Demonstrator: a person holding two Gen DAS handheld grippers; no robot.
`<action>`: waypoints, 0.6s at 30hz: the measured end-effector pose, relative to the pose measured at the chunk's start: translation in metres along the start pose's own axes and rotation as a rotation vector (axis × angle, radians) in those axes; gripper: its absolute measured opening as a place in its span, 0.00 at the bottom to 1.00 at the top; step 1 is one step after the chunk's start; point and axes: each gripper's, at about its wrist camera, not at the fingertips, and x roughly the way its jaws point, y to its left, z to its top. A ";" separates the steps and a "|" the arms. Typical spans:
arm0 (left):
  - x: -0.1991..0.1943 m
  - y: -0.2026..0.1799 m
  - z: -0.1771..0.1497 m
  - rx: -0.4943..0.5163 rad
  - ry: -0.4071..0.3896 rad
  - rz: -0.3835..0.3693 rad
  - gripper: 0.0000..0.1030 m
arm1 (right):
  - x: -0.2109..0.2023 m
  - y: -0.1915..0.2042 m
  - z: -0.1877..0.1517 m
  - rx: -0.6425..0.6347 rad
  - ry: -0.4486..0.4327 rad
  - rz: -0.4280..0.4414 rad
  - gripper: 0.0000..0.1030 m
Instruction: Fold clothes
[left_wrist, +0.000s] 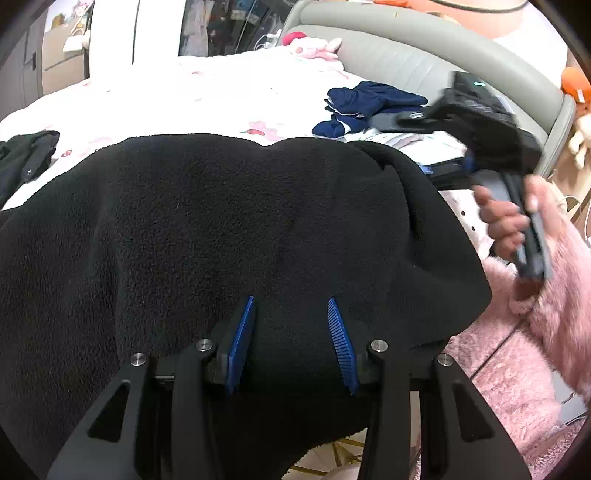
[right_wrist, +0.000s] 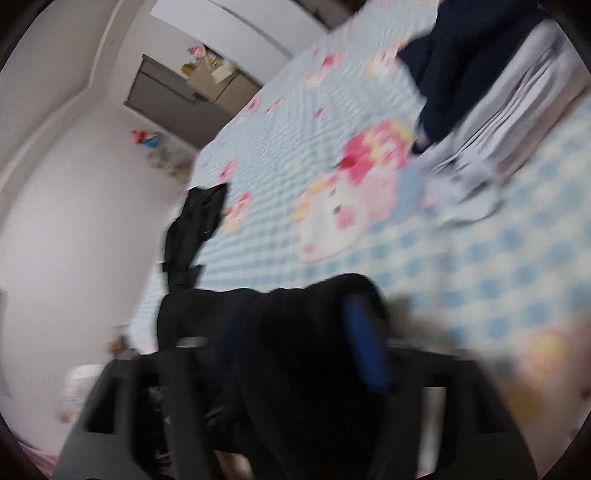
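Black fleece garment (left_wrist: 221, 229): spread over the near part of the bed, its thick edge gathered between the blue pads of the left gripper (left_wrist: 291, 306)
Left gripper: jaws part spread with fleece filling the gap; whether the pads press on it cannot be told
Right gripper (right_wrist: 295, 325): seen heavily blurred in its own view, with black fleece bunched between its fingers; pinching or loose cannot be told
Right hand (left_wrist: 517, 221): wrapped round the right gripper's handle at the right of the left wrist view, in a fluffy pink sleeve (left_wrist: 554, 295)
Bed (right_wrist: 480, 258): covered by a pale checked sheet with pink cartoon prints
Navy garment (left_wrist: 369, 107): crumpled further back, lying on a folded striped pile (right_wrist: 498, 122)
Small black garment (left_wrist: 26, 155): lying apart at the bed's left edge
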 end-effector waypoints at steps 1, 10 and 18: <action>-0.001 0.001 -0.001 -0.002 0.001 -0.002 0.41 | 0.007 -0.003 0.004 0.005 0.026 -0.013 0.72; 0.006 0.003 0.017 -0.042 0.064 -0.021 0.43 | 0.031 0.015 -0.008 -0.126 0.044 -0.049 0.30; 0.006 -0.014 0.122 0.059 0.035 0.067 0.61 | 0.009 0.025 -0.040 -0.198 -0.096 -0.303 0.17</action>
